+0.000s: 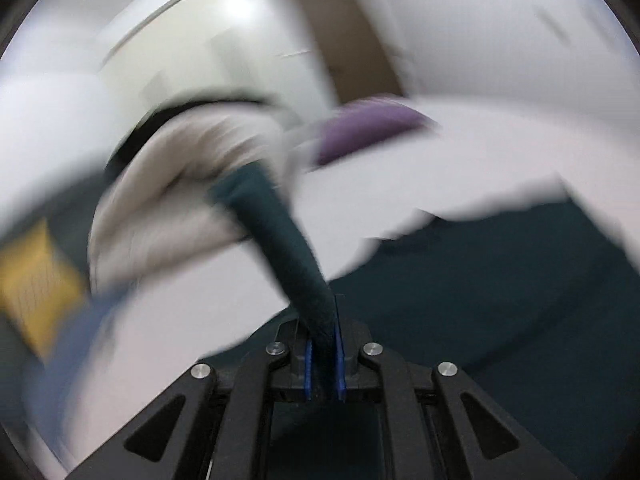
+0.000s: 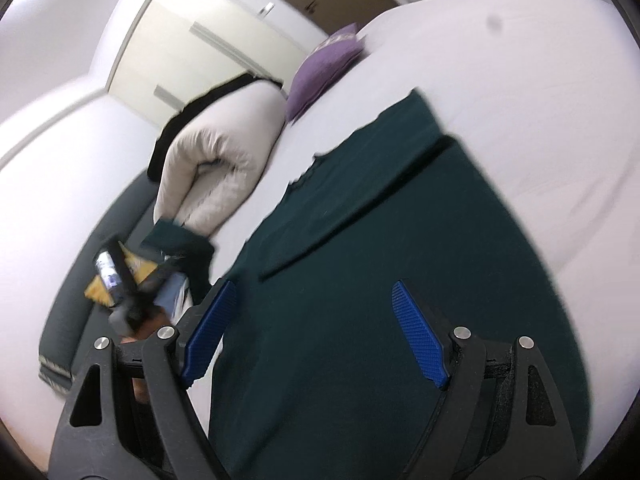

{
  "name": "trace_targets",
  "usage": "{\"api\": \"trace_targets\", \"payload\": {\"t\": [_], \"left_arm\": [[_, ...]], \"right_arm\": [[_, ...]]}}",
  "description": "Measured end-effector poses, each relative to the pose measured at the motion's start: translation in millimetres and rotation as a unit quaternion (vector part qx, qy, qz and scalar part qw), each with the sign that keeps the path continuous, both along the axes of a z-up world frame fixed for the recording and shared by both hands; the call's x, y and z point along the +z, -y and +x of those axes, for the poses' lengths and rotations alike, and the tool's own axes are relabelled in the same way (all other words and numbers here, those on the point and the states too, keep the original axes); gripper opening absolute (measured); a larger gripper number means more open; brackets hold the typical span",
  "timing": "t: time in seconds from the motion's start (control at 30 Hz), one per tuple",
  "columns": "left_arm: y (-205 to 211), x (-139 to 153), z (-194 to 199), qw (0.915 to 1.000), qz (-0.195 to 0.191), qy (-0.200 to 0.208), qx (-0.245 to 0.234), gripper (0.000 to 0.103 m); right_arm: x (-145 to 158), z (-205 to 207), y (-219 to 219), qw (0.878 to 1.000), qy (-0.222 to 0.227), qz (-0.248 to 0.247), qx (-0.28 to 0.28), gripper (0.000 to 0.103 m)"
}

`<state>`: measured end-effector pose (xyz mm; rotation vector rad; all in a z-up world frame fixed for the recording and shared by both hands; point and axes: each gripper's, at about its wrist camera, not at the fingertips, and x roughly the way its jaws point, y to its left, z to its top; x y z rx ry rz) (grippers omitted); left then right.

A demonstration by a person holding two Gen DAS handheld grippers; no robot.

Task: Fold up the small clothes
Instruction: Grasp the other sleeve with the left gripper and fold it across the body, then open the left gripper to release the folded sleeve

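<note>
Left gripper (image 1: 323, 364) is pinching a strip of the dark green garment (image 2: 360, 280), jaws closed on it, lifting that edge off the white bed (image 2: 520, 100). Right gripper (image 2: 316, 332) is hovering above the garment lying flat on the bed, jaws spread wide, holding nothing.

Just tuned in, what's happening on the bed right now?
The left gripper is shut on a sleeve of the dark green garment and lifts it off the white bed. The right gripper hangs open over the garment's body, holding nothing. A folded beige duvet and purple cushion lie beyond.
</note>
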<state>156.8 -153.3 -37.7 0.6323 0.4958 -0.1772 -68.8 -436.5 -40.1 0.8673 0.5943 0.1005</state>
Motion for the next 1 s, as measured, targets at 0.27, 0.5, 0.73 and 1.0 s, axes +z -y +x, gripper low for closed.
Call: {"api": "trace_targets", "payload": {"t": [0.27,0.5,0.73,1.0], "left_arm": [[58,-76,-25,0.9933,0.091,-0.057,-0.042,0.061],[5,-59,-54,0.9928,0.004,-0.110,-0.047,0.084],[-85,-30,-48,0.9863,-0.119,-0.114,-0.005,0.084],[-183,-23,-2,0.9631,-0.228,-0.114,0.086,0.079]], "right_arm": [[-8,-13,53,0.999,-0.003,0.002,-0.036,0.080],[-8,35,48,0.999,-0.038,-0.006,0.008,0.080],[-10,137,0,0.993,-0.069,-0.024,0.089,0.080],[-63,216,-38,0.975,-0.183,-0.085,0.089,0.066]]}}
